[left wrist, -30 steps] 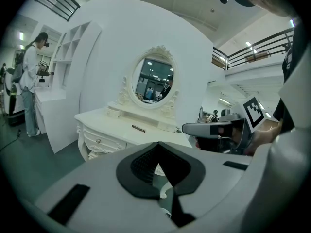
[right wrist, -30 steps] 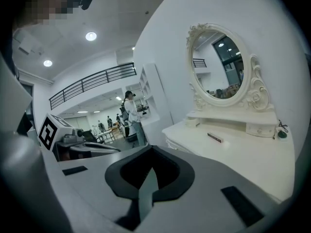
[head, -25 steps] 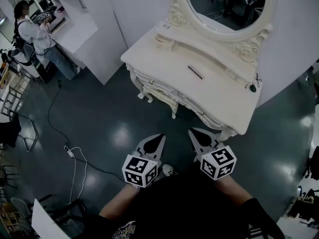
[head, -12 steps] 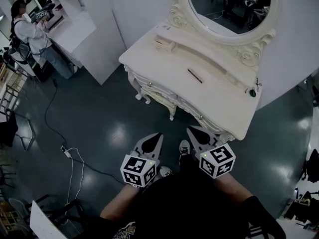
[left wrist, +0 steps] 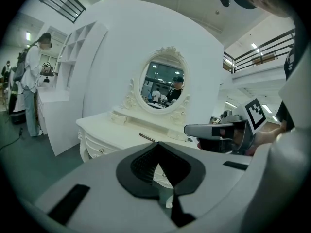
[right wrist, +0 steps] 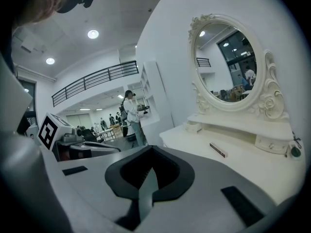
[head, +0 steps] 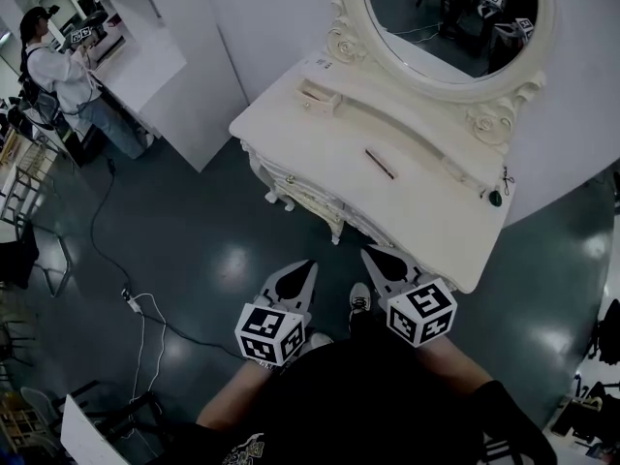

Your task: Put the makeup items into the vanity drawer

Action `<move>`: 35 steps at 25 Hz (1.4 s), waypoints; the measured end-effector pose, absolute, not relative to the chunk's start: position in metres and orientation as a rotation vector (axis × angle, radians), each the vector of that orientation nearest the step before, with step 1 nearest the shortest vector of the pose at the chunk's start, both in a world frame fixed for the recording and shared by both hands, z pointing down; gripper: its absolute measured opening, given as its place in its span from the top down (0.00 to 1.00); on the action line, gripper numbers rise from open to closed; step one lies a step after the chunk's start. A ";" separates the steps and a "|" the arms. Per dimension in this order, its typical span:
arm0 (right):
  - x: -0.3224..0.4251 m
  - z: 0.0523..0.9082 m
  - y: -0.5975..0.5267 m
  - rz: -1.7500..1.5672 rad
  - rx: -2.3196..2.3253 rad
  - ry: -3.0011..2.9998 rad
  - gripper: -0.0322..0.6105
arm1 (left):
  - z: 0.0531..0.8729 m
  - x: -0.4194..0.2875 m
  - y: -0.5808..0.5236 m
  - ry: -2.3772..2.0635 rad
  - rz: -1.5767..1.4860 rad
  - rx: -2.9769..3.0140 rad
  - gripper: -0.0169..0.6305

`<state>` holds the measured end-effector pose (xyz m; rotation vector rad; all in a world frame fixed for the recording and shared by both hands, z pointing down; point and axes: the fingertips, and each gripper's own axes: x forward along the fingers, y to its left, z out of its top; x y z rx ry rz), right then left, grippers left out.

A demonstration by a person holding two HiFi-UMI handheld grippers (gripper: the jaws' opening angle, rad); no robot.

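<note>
A white vanity (head: 426,201) with an oval mirror (head: 455,17) stands ahead of me, its front drawers (head: 300,190) closed. On its top lie a thin dark makeup stick (head: 380,164) and, near the right end, a small round dark green item (head: 495,199). The stick (right wrist: 218,149) and the round item (right wrist: 294,151) also show in the right gripper view. My left gripper (head: 308,265) and right gripper (head: 372,254) hang side by side over the floor, short of the vanity's front edge. Both are shut with nothing in them, as the left gripper (left wrist: 158,147) and right gripper (right wrist: 151,149) views confirm.
A small white box (head: 320,93) sits at the vanity's back left. A white partition with shelves (head: 184,66) stands to the left, and a person (head: 58,66) is beside it. A cable (head: 126,294) trails over the dark floor. My shoe (head: 358,301) is below the grippers.
I have stepped slightly towards the vanity, so it sits a little lower and nearer in the head view, and a shoe has come into sight. Both grippers stay shut, side by side.
</note>
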<state>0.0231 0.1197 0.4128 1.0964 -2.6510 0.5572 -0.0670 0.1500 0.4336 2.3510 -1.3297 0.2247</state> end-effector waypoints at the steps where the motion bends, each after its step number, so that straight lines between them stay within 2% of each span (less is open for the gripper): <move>1: 0.024 0.413 0.116 0.557 1.096 -2.651 0.91 | 0.434 -0.067 0.146 -1.331 0.226 2.349 0.98; 35: 0.091 0.433 -0.029 0.608 1.090 -2.645 0.91 | 0.455 -0.001 0.007 -1.326 0.304 2.298 0.98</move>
